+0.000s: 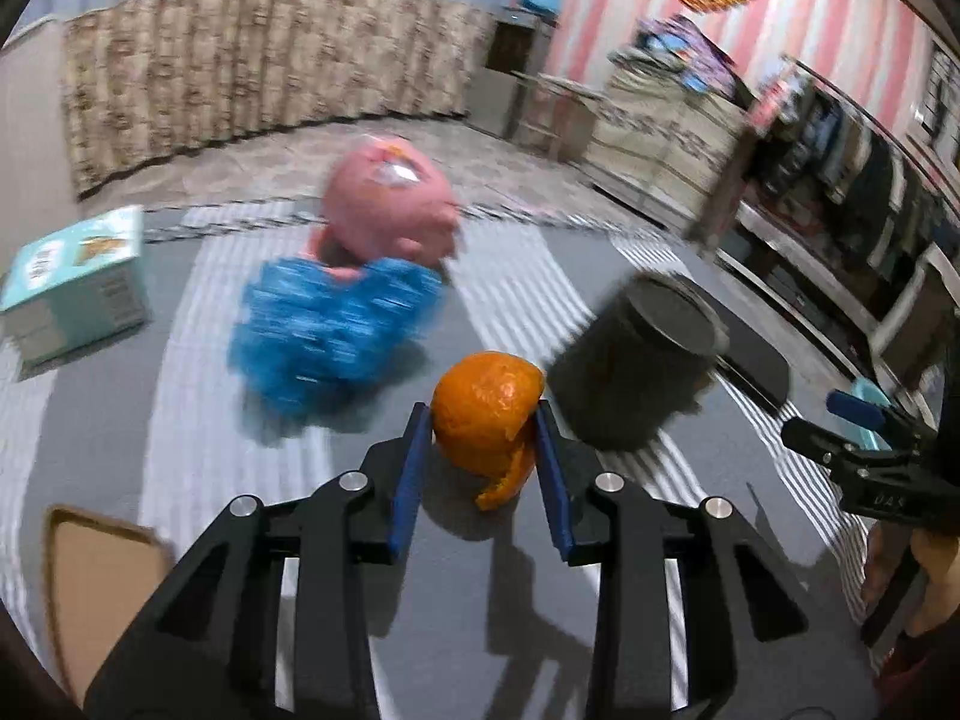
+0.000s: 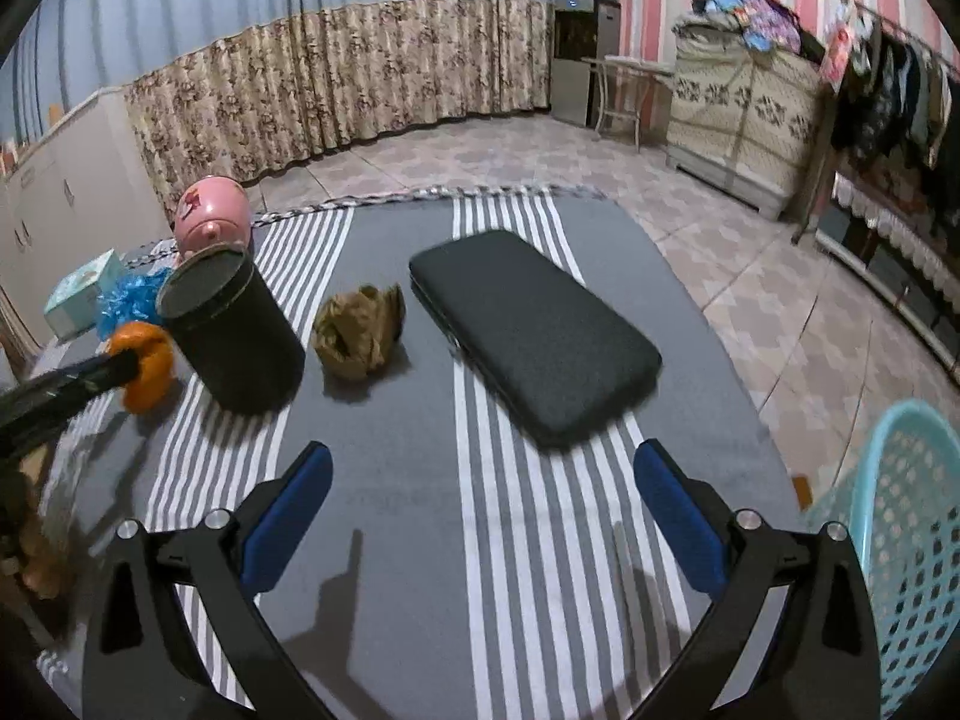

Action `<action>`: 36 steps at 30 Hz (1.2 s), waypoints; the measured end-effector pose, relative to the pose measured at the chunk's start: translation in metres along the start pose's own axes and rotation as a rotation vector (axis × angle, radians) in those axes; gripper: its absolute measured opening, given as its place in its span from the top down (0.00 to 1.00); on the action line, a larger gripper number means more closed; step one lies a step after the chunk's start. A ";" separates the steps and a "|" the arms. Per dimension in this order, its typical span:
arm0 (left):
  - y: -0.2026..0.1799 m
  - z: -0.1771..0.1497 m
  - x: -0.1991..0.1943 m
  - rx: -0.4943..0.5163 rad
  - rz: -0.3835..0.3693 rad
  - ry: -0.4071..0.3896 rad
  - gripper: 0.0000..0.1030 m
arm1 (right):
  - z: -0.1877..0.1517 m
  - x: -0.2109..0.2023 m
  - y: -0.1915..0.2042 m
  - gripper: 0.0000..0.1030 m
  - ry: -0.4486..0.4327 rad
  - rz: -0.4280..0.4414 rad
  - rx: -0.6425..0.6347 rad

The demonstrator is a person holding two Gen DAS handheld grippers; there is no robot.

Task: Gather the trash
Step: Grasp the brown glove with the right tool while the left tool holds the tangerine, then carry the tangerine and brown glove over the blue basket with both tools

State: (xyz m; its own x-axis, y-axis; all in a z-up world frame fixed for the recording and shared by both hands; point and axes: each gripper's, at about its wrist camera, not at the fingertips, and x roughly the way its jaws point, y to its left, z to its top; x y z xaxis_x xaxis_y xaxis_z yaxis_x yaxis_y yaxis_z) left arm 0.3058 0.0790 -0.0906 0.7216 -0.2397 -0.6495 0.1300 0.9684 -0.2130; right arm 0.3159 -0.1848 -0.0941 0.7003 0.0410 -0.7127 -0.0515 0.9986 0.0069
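Observation:
My left gripper is shut on an orange peel, held just above the grey striped cloth; the peel also shows in the right wrist view. A crumpled blue plastic wrapper lies ahead to the left. A crumpled brown paper ball lies beside the black cylinder. My right gripper is open and empty over the cloth. A turquoise mesh basket stands at its right.
A pink piggy bank sits behind the blue wrapper, a teal box at the left, a cardboard piece at the lower left. A flat black case lies mid-table. Tiled floor and furniture lie beyond.

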 end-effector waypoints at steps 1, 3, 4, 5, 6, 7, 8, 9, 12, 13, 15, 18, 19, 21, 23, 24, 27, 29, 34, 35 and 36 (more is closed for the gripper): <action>0.005 0.000 -0.003 -0.007 0.025 -0.014 0.68 | 0.003 0.003 0.003 0.05 -0.002 0.004 -0.007; 0.013 0.002 -0.009 -0.030 0.066 -0.036 0.68 | 0.010 0.008 0.012 0.08 -0.009 0.009 -0.033; 0.021 0.003 -0.012 -0.060 0.071 -0.047 0.68 | 0.013 0.011 0.017 0.11 -0.019 0.005 -0.051; 0.027 0.004 -0.015 -0.089 0.069 -0.056 0.68 | 0.016 0.013 0.020 0.16 -0.023 0.003 -0.063; 0.032 0.006 -0.017 -0.104 0.071 -0.063 0.68 | 0.020 0.016 0.024 0.19 -0.023 0.010 -0.069; 0.037 0.007 -0.020 -0.118 0.088 -0.075 0.68 | 0.022 0.019 0.025 0.20 -0.023 0.018 -0.068; 0.039 0.007 -0.022 -0.122 0.113 -0.085 0.68 | 0.026 0.023 0.028 0.23 -0.023 0.026 -0.067; 0.041 0.008 -0.023 -0.123 0.129 -0.091 0.68 | 0.028 0.026 0.029 0.26 -0.020 0.030 -0.066; 0.047 0.009 -0.024 -0.147 0.125 -0.097 0.68 | 0.036 0.038 0.032 0.34 0.000 0.069 -0.052; 0.046 0.010 -0.022 -0.148 0.123 -0.096 0.68 | 0.038 0.041 0.032 0.35 0.001 0.084 -0.047; 0.044 0.012 -0.020 -0.135 0.137 -0.098 0.68 | 0.041 0.046 0.034 0.44 0.009 0.113 -0.043; 0.041 0.011 -0.019 -0.119 0.140 -0.100 0.68 | 0.042 0.050 0.034 0.61 0.022 0.175 -0.032; 0.039 0.012 -0.018 -0.111 0.138 -0.103 0.68 | 0.042 0.050 0.035 0.62 0.020 0.182 -0.032; 0.038 0.009 -0.019 -0.101 0.136 -0.107 0.68 | 0.040 0.046 0.035 0.65 0.006 0.177 -0.042; 0.036 0.008 -0.018 -0.094 0.132 -0.106 0.68 | 0.039 0.040 0.030 0.65 -0.016 0.159 -0.038; 0.036 0.007 -0.018 -0.093 0.130 -0.105 0.68 | 0.037 0.033 0.024 0.66 -0.031 0.152 -0.025; 0.033 0.006 -0.017 -0.082 0.121 -0.103 0.68 | 0.030 0.007 0.003 0.66 -0.069 0.145 0.015; 0.030 0.005 -0.016 -0.067 0.120 -0.102 0.68 | 0.023 -0.017 -0.015 0.66 -0.100 0.125 0.029; 0.017 0.000 -0.018 -0.009 0.124 -0.107 0.68 | -0.001 -0.080 -0.071 0.66 -0.148 0.032 0.054; 0.015 -0.001 -0.019 -0.002 0.129 -0.106 0.68 | -0.007 -0.090 -0.082 0.66 -0.154 0.013 0.060; 0.012 -0.003 -0.020 0.000 0.132 -0.101 0.68 | -0.015 -0.104 -0.096 0.66 -0.164 -0.017 0.067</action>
State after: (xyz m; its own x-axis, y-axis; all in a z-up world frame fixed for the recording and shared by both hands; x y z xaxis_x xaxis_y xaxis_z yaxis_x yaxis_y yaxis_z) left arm 0.2914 0.0955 -0.0825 0.7969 -0.1020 -0.5954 0.0296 0.9910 -0.1302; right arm 0.2375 -0.2859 -0.0313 0.8077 0.0237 -0.5891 0.0046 0.9989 0.0464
